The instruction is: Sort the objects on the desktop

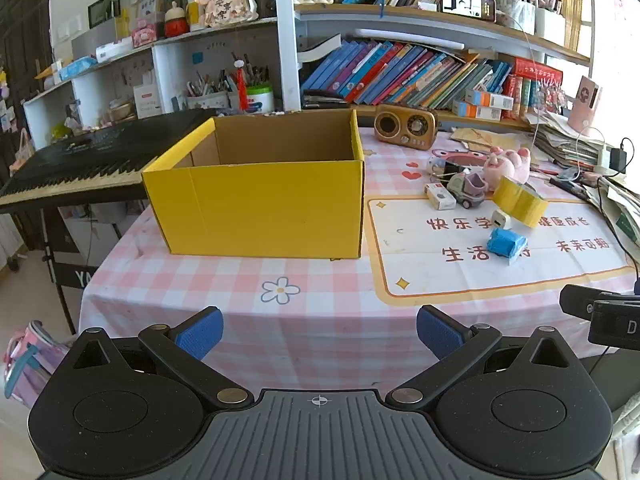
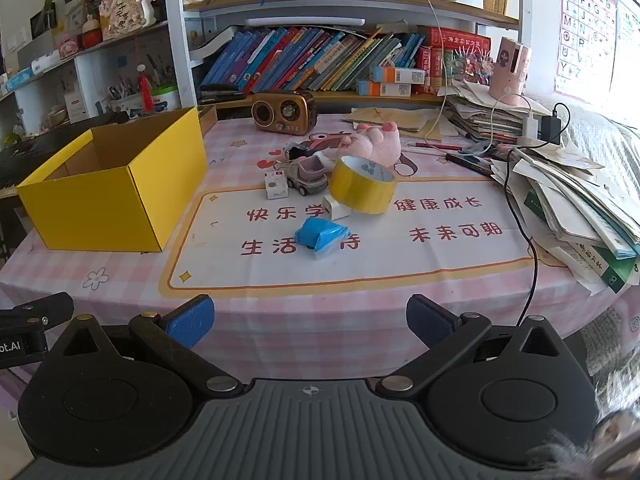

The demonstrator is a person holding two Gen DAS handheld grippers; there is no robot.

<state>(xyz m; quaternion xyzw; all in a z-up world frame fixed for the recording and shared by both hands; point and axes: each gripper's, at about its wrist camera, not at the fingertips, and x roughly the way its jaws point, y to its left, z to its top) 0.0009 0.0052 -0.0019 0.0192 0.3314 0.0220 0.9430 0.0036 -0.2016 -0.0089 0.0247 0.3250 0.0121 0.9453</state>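
Desktop objects: yellow tape roll (image 2: 362, 190), blue packet (image 2: 320, 236), toy truck (image 2: 306, 178), pink plush (image 2: 376, 142) and what may be a white charger (image 2: 334, 208) are clustered on the tablecloth (image 2: 360, 312), right of the open yellow box (image 1: 256, 196). Left gripper (image 1: 319, 332) and right gripper (image 2: 310, 322) are held spread wide, nothing between them.

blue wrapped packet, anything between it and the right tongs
Nothing visible: only bare tablecloth lies between the open right tongs and the blue wrapped packet. The yellow tape roll sits behind it.
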